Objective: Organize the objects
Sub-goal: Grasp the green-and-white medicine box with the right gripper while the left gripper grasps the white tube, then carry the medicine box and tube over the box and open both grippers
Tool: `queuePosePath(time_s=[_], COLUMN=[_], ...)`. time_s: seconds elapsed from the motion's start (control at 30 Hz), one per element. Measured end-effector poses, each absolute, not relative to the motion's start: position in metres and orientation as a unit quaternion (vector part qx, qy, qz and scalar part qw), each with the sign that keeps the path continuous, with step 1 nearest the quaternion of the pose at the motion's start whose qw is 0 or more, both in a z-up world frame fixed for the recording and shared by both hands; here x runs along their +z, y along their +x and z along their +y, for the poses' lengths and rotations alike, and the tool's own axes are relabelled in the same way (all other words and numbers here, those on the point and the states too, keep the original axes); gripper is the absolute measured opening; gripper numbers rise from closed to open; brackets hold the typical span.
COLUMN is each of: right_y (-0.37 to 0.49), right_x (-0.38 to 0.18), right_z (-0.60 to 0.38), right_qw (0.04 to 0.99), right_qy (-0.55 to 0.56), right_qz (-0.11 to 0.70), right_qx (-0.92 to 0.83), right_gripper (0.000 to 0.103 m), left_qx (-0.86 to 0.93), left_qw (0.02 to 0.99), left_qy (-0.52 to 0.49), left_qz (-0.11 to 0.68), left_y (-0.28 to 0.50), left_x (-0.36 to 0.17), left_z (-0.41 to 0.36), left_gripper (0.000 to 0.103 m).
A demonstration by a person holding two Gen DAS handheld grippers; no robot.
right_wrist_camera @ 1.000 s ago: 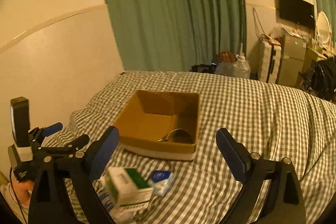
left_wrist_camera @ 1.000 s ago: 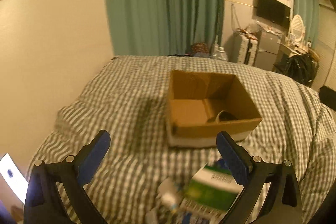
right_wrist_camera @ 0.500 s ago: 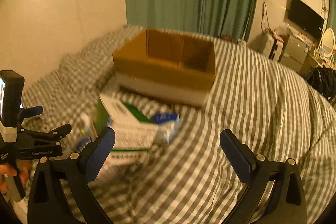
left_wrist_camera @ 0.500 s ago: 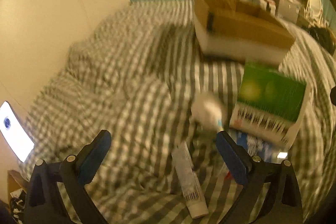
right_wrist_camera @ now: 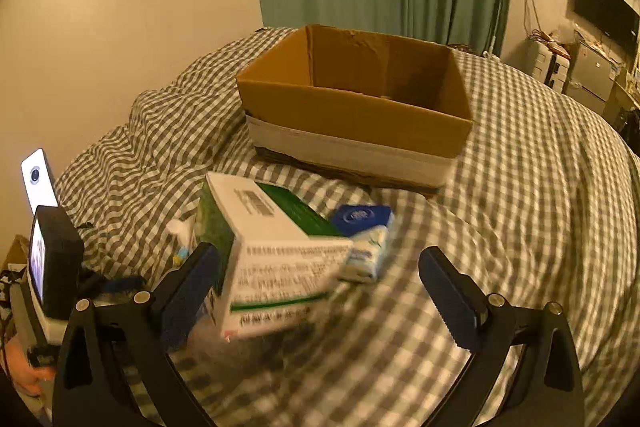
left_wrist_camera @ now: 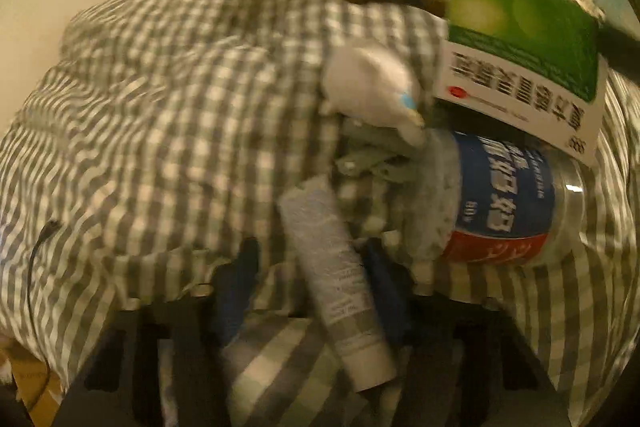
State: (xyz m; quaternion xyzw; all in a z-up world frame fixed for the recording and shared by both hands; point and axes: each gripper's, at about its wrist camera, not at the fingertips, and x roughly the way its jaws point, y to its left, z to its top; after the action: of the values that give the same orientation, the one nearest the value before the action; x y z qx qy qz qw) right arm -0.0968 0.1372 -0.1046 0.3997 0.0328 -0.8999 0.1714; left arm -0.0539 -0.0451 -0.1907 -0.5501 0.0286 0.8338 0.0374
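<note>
The left gripper (left_wrist_camera: 316,291) is hanging low over the bed (left_wrist_camera: 168,99), its jaws standing partly apart on either side of a grey tube (left_wrist_camera: 336,283) at lower centre, not clamping it. A bottle (left_wrist_camera: 508,203) and green-and-white box (left_wrist_camera: 520,55) are crowding the right edge. The right gripper (right_wrist_camera: 320,291) is hovering with jaws spread wide; open checked bedding is lying right of the cardboard box (right_wrist_camera: 356,115), at upper centre.

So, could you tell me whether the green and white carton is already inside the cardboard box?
No, the green and white carton lies on the checked bedcover in front of the cardboard box.
</note>
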Motion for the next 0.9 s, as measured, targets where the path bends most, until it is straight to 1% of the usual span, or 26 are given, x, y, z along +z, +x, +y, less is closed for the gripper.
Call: queuePosePath(time_s=[0.03, 0.1, 0.17, 0.27, 0.33, 0.4, 0.43, 0.47, 0.53, 0.77, 0.9], right_y=[-0.101, -0.109, -0.117, -0.126, -0.126, -0.122, -0.119, -0.115, -0.107, -0.082, -0.064], right_x=[-0.106, -0.109, -0.113, -0.126, -0.138, -0.146, -0.149, -0.149, -0.145, -0.105, -0.071], right_z=[0.135, 0.131, 0.127, 0.121, 0.114, 0.105, 0.101, 0.099, 0.096, 0.103, 0.114], right_qw=[0.174, 0.179, 0.188, 0.208, 0.221, 0.220, 0.221, 0.224, 0.218, 0.206, 0.194], right_qy=[0.403, 0.407, 0.411, 0.432, 0.449, 0.456, 0.453, 0.449, 0.441, 0.392, 0.355], right_qz=[0.032, 0.029, 0.018, -0.002, -0.006, 0.014, 0.024, 0.030, 0.038, 0.047, 0.059], right_qx=[-0.898, -0.895, -0.892, -0.878, -0.866, -0.862, -0.863, -0.864, -0.870, -0.895, -0.913], right_gripper=[0.100, 0.100, 0.100, 0.100, 0.100, 0.099, 0.097, 0.092, 0.091, 0.088, 0.088], left_qx=[0.833, 0.834, 0.835, 0.841, 0.849, 0.856, 0.859, 0.860, 0.861, 0.871, 0.880], left_qw=[0.046, 0.045, 0.046, 0.044, 0.040, 0.033, 0.030, 0.029, 0.026, 0.023, 0.037], left_qy=[-0.550, -0.548, -0.546, -0.538, -0.526, -0.515, -0.510, -0.509, -0.506, -0.491, -0.473], left_qz=[0.037, 0.050, 0.045, 0.034, 0.035, 0.038, 0.039, 0.038, 0.031, 0.016, 0.004], left_y=[-0.054, -0.052, -0.051, -0.049, -0.046, -0.044, -0.043, -0.042, -0.045, -0.041, -0.039], left_x=[-0.191, -0.190, -0.188, -0.180, -0.170, -0.162, -0.157, -0.155, -0.151, -0.138, -0.118], left_z=[-0.040, -0.037, -0.038, -0.044, -0.046, -0.048, -0.049, -0.051, -0.056, -0.065, -0.063], left_gripper=[0.038, 0.037, 0.034, 0.028, 0.021, 0.020, 0.020, 0.020, 0.020, 0.018, 0.017])
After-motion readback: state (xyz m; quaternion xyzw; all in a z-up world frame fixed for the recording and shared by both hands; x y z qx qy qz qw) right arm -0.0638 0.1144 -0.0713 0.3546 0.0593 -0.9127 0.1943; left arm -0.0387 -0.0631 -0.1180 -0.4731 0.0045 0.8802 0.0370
